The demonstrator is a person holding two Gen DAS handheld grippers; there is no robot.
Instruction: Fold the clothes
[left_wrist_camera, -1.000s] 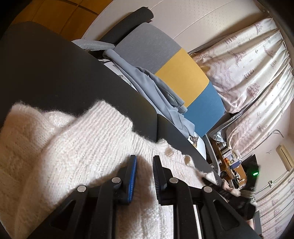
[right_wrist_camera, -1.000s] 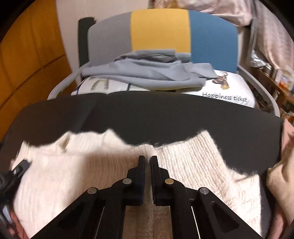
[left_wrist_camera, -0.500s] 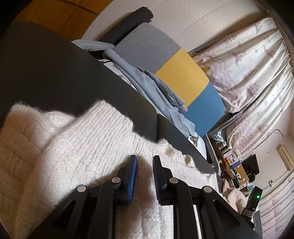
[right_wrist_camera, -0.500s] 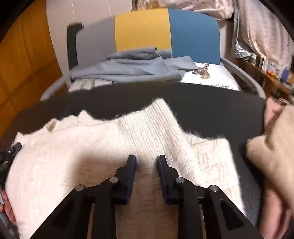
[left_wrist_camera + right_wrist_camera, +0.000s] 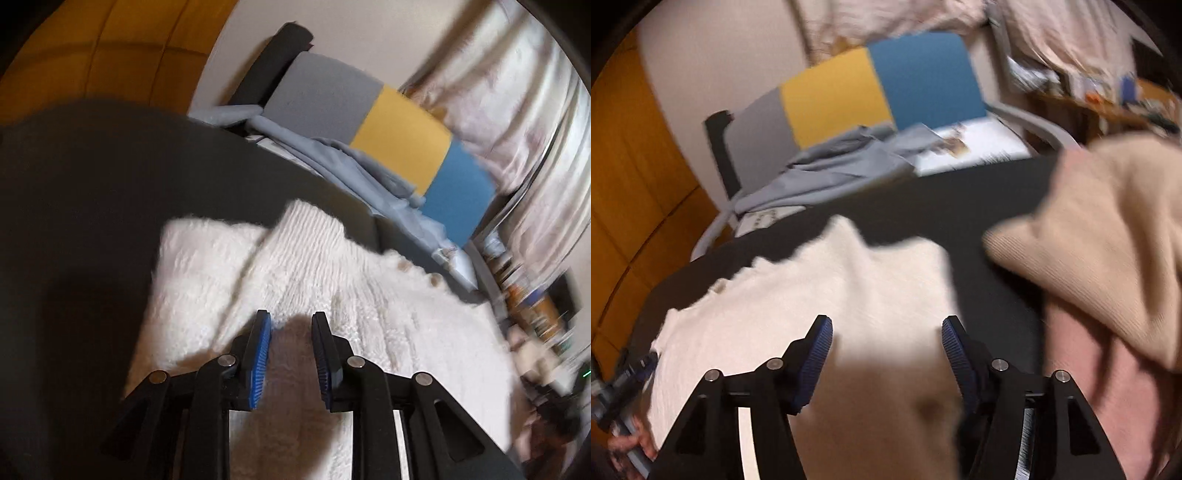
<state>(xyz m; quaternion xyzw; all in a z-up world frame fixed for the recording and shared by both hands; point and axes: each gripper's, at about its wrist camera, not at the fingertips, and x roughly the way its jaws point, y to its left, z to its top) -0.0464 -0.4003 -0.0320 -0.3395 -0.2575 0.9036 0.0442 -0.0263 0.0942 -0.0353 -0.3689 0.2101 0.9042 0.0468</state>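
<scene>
While both tongs, left tongs narrow and right tongs wide, are opening empty above the white sweater, we should next pinch an outer edge cleanly.

White sweater; black table; grey-yellow-blue chair; beige garment.

White knit sweater: fluffy, ribbed, lying flat on the black table, partly folded, one ribbed panel laid over the body. Small buttons line its far edge. Beige ribbed garment: heaped at the table's right end atop pink cloth.
</scene>
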